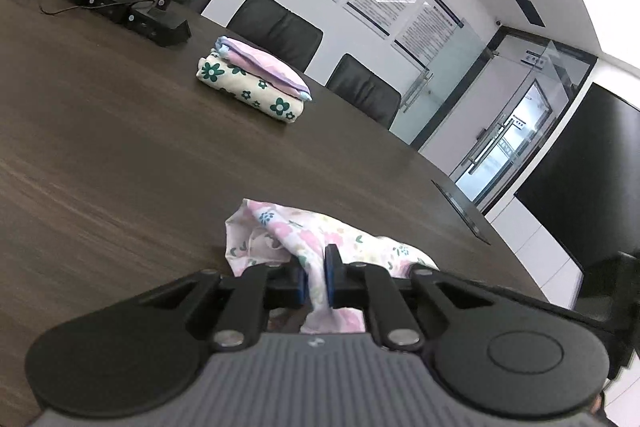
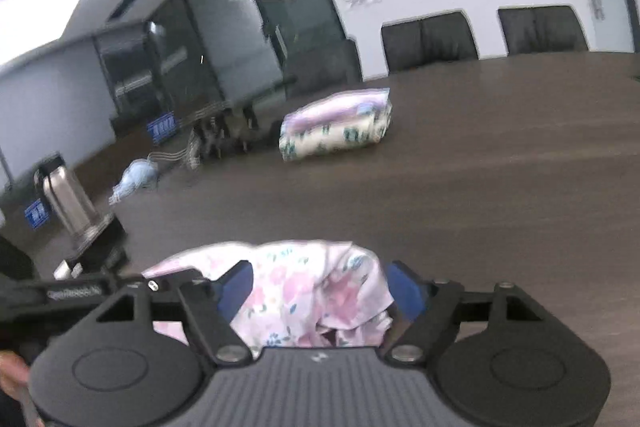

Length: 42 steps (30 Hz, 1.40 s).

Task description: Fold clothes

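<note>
L gripper (image 1: 316, 277) pinched tight on floral cloth (image 1: 304, 239). R gripper (image 2: 320, 291) wide open, cloth bunched btwn pads, prob not gripped, view blurry. 2 folded pieces (image 1: 256, 79) well ahead. Mid-fold imo; R needs grip next.

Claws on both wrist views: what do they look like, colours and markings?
Both match. The left claw has a ribbed grey body with a small logo, black linkage arms with silver pivot pins, round black side discs and blue finger pads. The right claw is built the same, with blue pads.
</note>
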Each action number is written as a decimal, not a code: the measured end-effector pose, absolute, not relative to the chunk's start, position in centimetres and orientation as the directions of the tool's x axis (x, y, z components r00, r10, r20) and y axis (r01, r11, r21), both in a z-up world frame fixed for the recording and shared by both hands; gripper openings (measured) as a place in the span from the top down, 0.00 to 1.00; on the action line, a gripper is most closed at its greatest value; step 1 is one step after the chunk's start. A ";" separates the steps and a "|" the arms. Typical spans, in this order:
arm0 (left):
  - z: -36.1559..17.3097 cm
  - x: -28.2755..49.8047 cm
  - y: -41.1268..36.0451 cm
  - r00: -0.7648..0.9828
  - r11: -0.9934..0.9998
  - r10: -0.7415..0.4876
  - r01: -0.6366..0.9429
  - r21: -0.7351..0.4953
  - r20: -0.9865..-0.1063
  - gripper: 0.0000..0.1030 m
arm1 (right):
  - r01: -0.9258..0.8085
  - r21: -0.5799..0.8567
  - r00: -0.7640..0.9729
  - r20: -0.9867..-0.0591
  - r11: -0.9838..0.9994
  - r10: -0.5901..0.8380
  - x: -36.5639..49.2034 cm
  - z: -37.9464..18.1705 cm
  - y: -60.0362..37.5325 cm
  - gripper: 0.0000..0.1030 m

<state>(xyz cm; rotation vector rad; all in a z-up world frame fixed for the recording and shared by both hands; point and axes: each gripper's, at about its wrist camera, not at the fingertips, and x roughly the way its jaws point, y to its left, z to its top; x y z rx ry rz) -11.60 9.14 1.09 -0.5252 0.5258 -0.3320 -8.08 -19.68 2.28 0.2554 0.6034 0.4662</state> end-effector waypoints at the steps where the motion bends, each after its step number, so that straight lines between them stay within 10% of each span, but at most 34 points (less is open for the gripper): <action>1: 1.1 -11.6 9.1 0.818 0.823 -0.423 0.166 -0.543 -0.390 0.91 | -0.338 0.406 0.707 -0.486 0.849 0.514 -7.5 1.9 -19.7 0.62; 3: 1.0 -11.6 9.0 0.824 0.833 -0.409 0.161 -0.530 -0.393 0.91 | -0.349 0.522 0.667 -0.445 0.778 0.598 -6.9 1.6 -20.2 0.88; 9: 1.0 -11.5 9.2 0.808 0.849 -0.416 0.181 -0.496 -0.417 0.86 | -0.162 0.825 0.560 -0.375 0.542 0.738 -4.1 -2.0 -23.6 0.92; 13: 2.1 -12.4 9.5 0.814 0.865 -0.426 0.240 -0.440 -0.395 0.22 | -0.166 0.776 0.578 -0.424 0.609 0.698 -4.6 -0.9 -23.3 0.74; 16: 3.5 -12.6 11.4 0.783 0.863 -0.449 0.254 -0.437 -0.431 0.07 | -0.225 0.661 0.605 -0.481 0.716 0.634 -6.1 1.7 -23.3 0.46; 20: 2.8 -10.1 12.6 0.667 0.857 -0.446 0.126 -0.499 -0.597 0.16 | -0.217 0.602 0.585 -0.550 0.769 0.596 -6.3 2.3 -24.1 0.41; 25: 2.2 -9.3 11.0 0.636 0.845 -0.478 0.145 -0.515 -0.606 0.27 | -0.227 0.644 0.520 -0.554 0.731 0.650 -6.2 1.4 -23.8 0.48; 29: 0.8 -8.4 10.8 0.639 0.798 -0.522 0.132 -0.588 -0.565 0.69 | -0.234 0.679 0.504 -0.528 0.696 0.684 -6.4 0.8 -23.4 0.68; 32: 0.4 -7.5 11.3 0.651 0.763 -0.544 0.120 -0.635 -0.530 0.82 | -0.248 0.698 0.509 -0.496 0.672 0.703 -6.0 0.6 -22.7 0.85; 42: 12.0 8.4 13.2 0.751 0.729 -0.586 0.324 -0.603 -0.304 0.86 | -0.423 0.598 0.700 -0.261 0.680 0.665 4.9 13.0 -21.6 0.90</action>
